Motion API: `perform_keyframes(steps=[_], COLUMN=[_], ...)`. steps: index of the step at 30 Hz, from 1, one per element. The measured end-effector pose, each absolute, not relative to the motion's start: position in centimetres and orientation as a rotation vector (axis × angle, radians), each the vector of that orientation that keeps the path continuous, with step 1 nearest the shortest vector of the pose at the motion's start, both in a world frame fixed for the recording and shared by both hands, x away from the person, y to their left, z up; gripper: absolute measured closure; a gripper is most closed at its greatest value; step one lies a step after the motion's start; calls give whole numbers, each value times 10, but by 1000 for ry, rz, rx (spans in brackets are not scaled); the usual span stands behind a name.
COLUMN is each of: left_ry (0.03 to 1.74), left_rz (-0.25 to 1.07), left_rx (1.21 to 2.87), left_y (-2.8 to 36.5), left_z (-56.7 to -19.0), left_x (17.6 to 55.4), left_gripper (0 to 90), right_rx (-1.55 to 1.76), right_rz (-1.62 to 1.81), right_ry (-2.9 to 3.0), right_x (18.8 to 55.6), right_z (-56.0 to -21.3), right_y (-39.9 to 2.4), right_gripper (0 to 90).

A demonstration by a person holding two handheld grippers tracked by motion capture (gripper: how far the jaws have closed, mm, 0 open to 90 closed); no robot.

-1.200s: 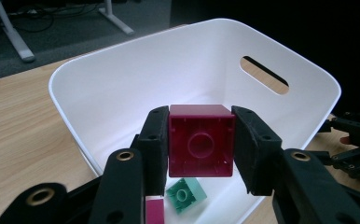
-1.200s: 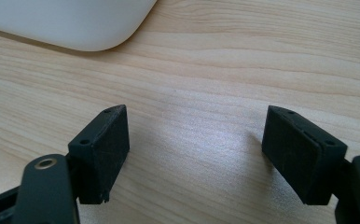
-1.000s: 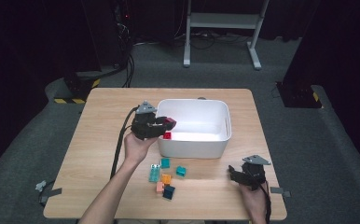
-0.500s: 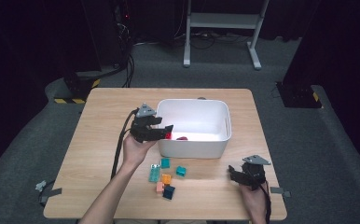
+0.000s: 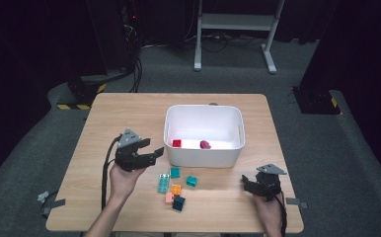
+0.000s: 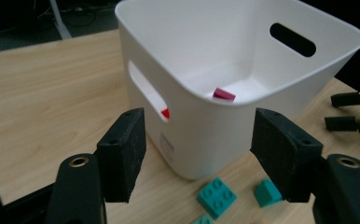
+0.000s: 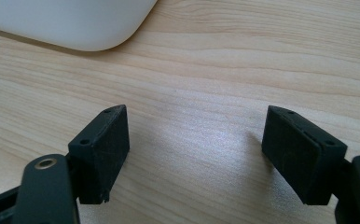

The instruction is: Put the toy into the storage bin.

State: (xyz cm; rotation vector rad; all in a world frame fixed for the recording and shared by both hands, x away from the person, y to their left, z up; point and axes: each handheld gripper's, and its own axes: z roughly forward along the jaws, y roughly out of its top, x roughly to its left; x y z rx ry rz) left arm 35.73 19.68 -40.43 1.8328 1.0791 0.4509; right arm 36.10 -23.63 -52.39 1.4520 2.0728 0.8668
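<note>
Left tongs (image 5: 151,150) were just opening, empty; right tongs (image 5: 247,182) released. Advised descending squarely over teal brick (image 5: 174,172) beside tub (image 5: 203,158).

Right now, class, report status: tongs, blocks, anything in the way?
Left tongs open, empty, just opened, beside the white bin. Right tongs open, idle. Two red blocks binned; loose blocks wait. Nothing blocking.

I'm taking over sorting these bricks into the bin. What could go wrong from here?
The loose bricks lie packed close together, so the open fingers of the left gripper, which have just been opening with nothing between them, might catch two bricks or knock neighbours away. The white bin stands right beside that gripper, so a swing could bump it. The right gripper rests near the table's front edge.
</note>
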Motion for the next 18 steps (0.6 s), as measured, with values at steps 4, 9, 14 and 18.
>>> perform_keyframes(steps=[4, 9, 14, 18], left_ry=[1120, 1156, 1184, 1183], left_rz=[426, 385, 379, 379], left_rx=[1866, 1899, 1930, 1957], left_y=[201, 196, 190, 184], left_z=[-431, -464, -484, -494], left_x=[343, 334, 333, 332], left_gripper=[339, 322, 324, 328], right_rx=[1450, 1451, 1450, 1452], right_rz=[867, 867, 867, 866], right_ry=[2073, 2073, 2073, 2072], right_x=[361, 361, 361, 361], right_z=[-524, -524, -524, -524], right_y=[-236, -236, -236, -236], right_gripper=[230, 230, 230, 229])
